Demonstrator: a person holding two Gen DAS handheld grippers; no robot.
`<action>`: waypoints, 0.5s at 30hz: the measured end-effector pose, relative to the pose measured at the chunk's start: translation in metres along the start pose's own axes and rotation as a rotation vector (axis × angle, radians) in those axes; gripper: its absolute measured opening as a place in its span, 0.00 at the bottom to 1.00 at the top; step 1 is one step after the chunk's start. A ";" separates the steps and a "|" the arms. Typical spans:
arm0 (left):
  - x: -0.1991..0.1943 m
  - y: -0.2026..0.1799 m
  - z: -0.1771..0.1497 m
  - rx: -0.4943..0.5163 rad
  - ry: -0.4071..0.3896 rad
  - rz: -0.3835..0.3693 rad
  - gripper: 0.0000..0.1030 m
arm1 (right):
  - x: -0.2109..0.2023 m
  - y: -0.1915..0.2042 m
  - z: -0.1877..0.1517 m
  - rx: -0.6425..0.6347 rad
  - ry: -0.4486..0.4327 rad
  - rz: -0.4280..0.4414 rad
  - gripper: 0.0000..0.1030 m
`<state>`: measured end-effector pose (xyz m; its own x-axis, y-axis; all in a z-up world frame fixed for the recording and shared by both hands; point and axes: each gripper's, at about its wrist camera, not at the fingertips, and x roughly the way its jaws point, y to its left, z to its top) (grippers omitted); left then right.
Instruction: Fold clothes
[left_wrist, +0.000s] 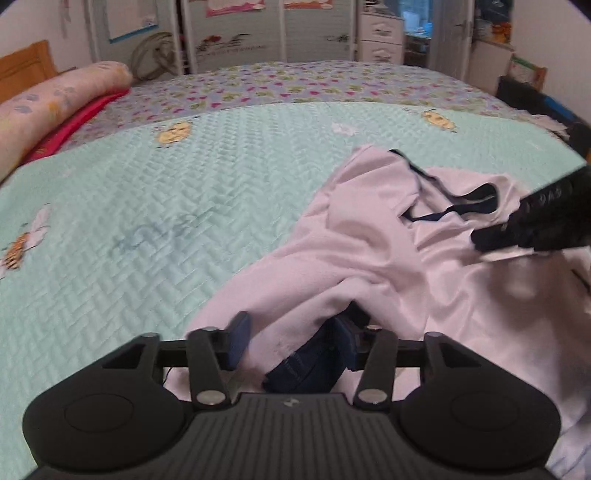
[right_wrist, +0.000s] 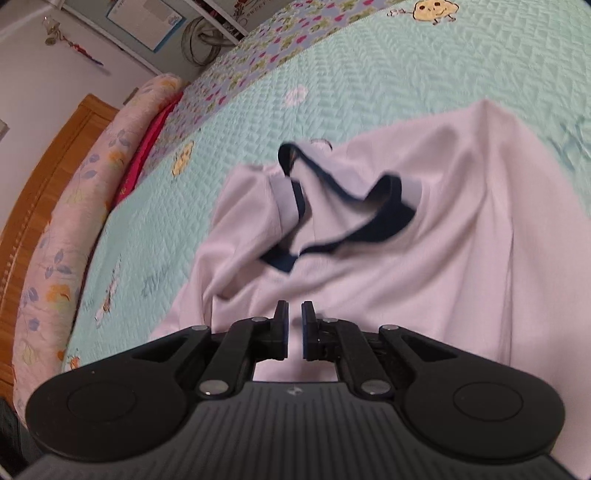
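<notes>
The left wrist camera sat low behind its own left gripper (left_wrist: 291, 347), facing forward across the bed (left_wrist: 147, 206) toward the far cupboards. The right wrist camera looked steeply down past the right gripper (right_wrist: 295, 328), tilted (horizon rolled). Both shared the white shirt (left_wrist: 369, 258) close ahead

The bed (left_wrist: 166, 229) wears a mint quilt with bee prints. A crumpled white shirt (left_wrist: 369, 258) lies on it; a pink bolster (left_wrist: 55, 99) rests along the headboard side.
</notes>
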<state>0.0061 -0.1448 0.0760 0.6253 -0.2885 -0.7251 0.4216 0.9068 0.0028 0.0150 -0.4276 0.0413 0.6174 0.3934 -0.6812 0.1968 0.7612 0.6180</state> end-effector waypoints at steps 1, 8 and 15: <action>0.002 0.003 0.003 0.001 0.001 -0.031 0.02 | 0.000 0.000 -0.002 0.006 0.002 -0.001 0.07; -0.020 0.072 0.066 -0.014 -0.182 0.111 0.04 | 0.011 0.009 -0.007 0.031 0.009 0.019 0.16; 0.030 0.152 0.107 -0.002 -0.081 0.228 0.04 | 0.034 0.023 -0.008 -0.005 0.044 0.024 0.19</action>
<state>0.1592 -0.0485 0.1285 0.7545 -0.1003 -0.6486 0.2627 0.9518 0.1584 0.0344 -0.3924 0.0286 0.5879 0.4337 -0.6828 0.1783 0.7539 0.6324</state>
